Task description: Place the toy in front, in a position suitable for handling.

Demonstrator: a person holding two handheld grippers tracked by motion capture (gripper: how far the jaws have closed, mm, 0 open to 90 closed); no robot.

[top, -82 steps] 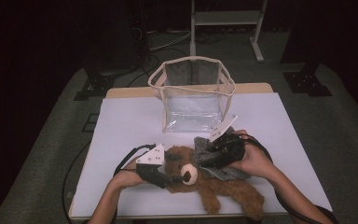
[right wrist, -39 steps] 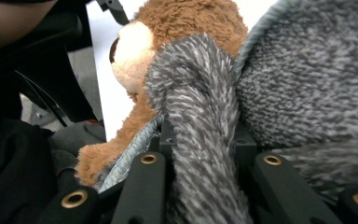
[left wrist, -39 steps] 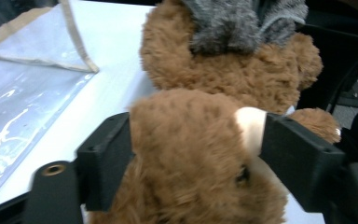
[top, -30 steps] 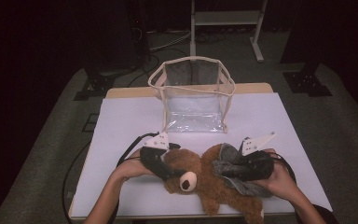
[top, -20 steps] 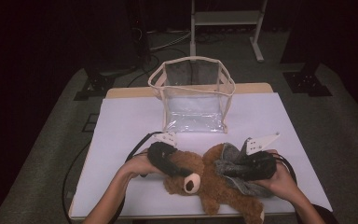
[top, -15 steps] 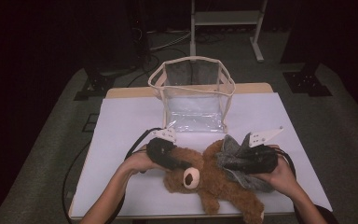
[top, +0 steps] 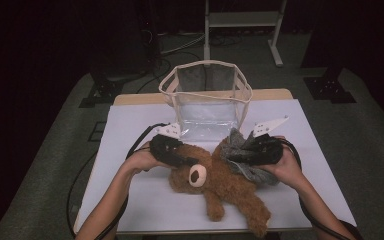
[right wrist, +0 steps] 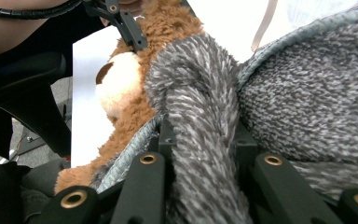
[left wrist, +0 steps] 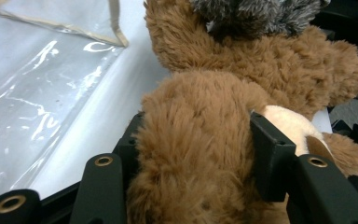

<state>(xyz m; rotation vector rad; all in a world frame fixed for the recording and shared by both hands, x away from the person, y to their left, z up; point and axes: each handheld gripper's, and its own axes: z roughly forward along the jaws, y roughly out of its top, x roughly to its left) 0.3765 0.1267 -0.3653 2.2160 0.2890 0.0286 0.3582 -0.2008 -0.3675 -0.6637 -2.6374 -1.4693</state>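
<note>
A brown teddy bear [top: 220, 187] lies on the white table, cream muzzle up, wearing a grey fuzzy garment [top: 247, 162]. My left gripper [top: 180, 159] is shut on the bear's head; in the left gripper view its jaws squeeze the brown fur [left wrist: 191, 154] beside the muzzle [left wrist: 291, 128]. My right gripper [top: 235, 156] is shut on a fold of the grey garment [right wrist: 200, 140], pinched between its jaws, with the bear [right wrist: 135, 88] behind it. A clear plastic bag [top: 207, 102] with a cream rim stands open just beyond the bear.
The table [top: 130, 130] has bare white surface to the left and at the far right. Black cables [top: 137, 145] trail from both grippers. A metal stand [top: 240, 20] is on the dark floor behind the table.
Both grippers have shifted slightly toward the bag, carrying the bear's head and the grey garment with them. The right gripper, earlier lower on the garment, now holds it nearer the bag.
</note>
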